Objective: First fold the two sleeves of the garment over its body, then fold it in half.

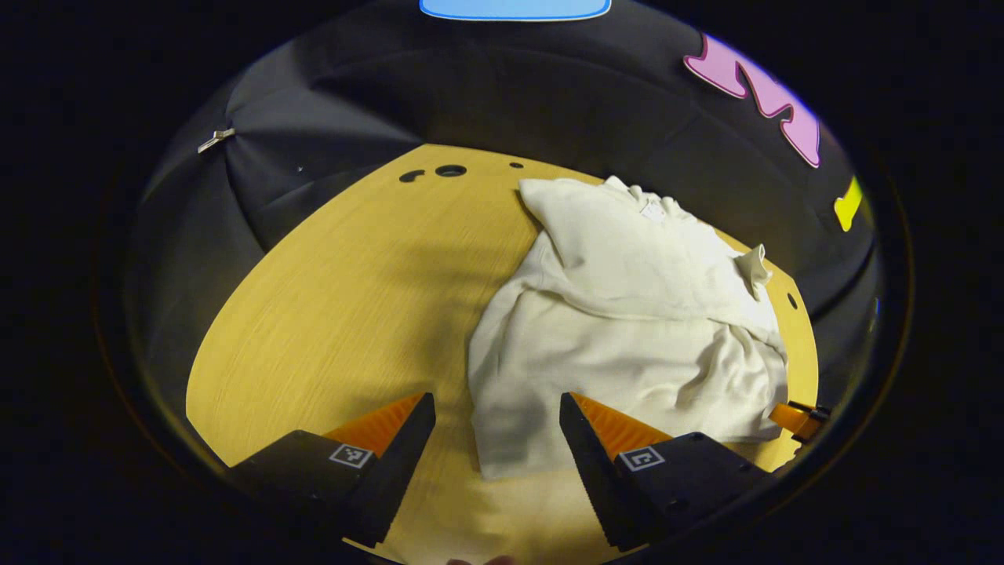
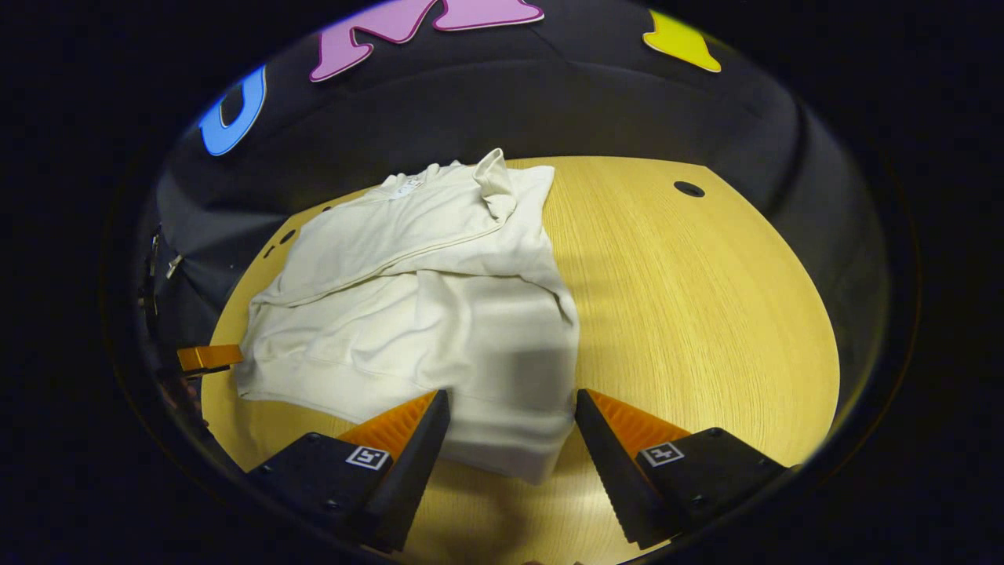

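Note:
A cream long-sleeved garment (image 1: 627, 314) lies on the wooden table (image 1: 353, 314), its sleeves lying across its body and its hem nearest me. My left gripper (image 1: 497, 416) is open just above the hem's near left corner, nothing between its fingers. In the right gripper view the same garment (image 2: 423, 298) spreads over the table's left half. My right gripper (image 2: 513, 412) is open over the hem's near right corner. The right gripper's fingertip (image 1: 800, 416) peeks in at the far right edge of the left gripper view; the left gripper's fingertip (image 2: 208, 357) shows at the left edge of the right gripper view.
Small round holes (image 1: 449, 170) mark the table's far edge, another hole (image 2: 689, 189) at the far right. Black cloth walls surround the table. Bare wood stretches left of the garment (image 1: 329, 298) and right of it (image 2: 706, 314).

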The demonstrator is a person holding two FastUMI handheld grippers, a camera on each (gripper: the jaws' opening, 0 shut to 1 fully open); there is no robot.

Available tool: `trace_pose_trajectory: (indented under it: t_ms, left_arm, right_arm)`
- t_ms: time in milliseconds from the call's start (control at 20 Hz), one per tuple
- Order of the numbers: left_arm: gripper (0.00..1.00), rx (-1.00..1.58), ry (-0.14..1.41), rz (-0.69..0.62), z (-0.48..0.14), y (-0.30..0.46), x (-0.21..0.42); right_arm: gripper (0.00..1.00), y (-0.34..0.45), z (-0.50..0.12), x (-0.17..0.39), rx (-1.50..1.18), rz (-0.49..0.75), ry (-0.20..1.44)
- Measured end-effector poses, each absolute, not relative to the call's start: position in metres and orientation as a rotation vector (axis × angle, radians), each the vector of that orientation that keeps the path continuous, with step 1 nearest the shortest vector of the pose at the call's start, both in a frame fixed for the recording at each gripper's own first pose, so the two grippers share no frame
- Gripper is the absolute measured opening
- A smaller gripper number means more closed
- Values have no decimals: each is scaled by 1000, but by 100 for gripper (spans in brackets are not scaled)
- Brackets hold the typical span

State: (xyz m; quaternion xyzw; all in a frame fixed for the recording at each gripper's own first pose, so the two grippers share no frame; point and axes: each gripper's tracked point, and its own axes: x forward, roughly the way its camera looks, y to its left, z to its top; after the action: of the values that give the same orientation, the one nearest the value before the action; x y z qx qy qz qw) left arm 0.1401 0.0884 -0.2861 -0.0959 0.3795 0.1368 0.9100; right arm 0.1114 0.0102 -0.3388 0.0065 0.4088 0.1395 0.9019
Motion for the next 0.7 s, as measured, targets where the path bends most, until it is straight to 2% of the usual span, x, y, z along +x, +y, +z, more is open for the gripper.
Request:
trace_pose_trajectory:
  t_ms: [400,550,600,650,700]
  left_arm:
    - [100,-73,828,241,-309,69,148]
    - [94,-60,816,226,-310,64,152]
    - [89,-62,811,219,-310,61,151]
    - [85,-56,806,207,-311,59,154]
    - [77,-49,797,189,-310,54,156]
  right_arm:
    - [99,9,-353,118,-31,222,839]
    - [98,16,-354,115,-51,228,825]
    - [94,21,-354,114,-49,237,817]
    - [79,27,-354,114,-49,245,806]
    - [71,33,-355,114,-49,260,799]
